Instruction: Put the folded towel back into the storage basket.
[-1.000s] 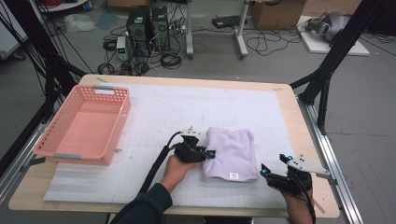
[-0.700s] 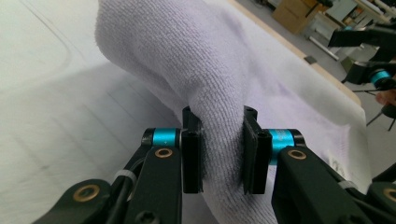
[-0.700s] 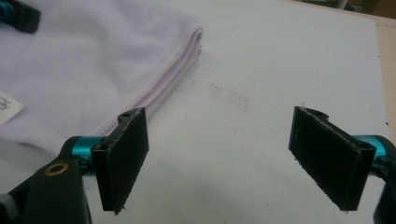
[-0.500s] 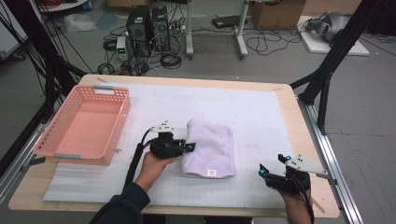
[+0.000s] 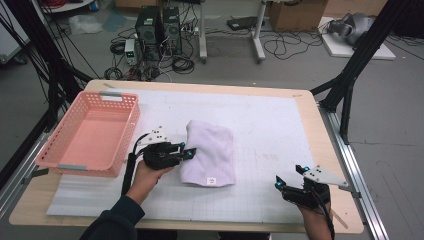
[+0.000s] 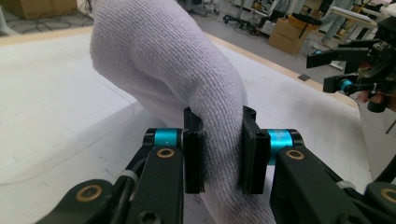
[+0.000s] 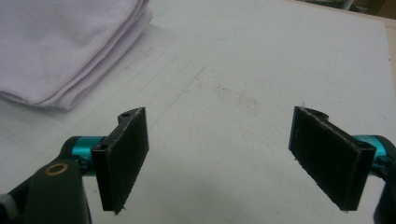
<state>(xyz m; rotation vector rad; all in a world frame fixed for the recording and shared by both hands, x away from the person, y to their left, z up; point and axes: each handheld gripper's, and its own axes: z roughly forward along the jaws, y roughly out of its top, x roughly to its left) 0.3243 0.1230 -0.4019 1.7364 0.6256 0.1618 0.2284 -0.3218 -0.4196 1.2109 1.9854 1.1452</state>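
Since a second ago the folded towel point(image 5: 209, 154) has slid left across the table, dragged by the left gripper point(image 5: 186, 152), and now lies much nearer the pink basket point(image 5: 87, 134). In the left gripper view the jaws are clamped on a bunched edge of the towel, the pads pressing into the pile on both sides. The right gripper point(image 5: 281, 186) sits near the front right corner of the table, well apart from the towel, with its jaws spread wide and nothing between them.

The work looks about half done: the towel is gripped and carried most of the way, yet it rests on the mat just beside the basket, not in it. What is left, I judge, is to lift it over the rim and let go.

The table point(image 5: 320, 130) is pale wood covered by a white gridded mat point(image 5: 270, 135). Beyond it, computer towers point(image 5: 159, 27), cables and cardboard boxes stand on a grey floor.
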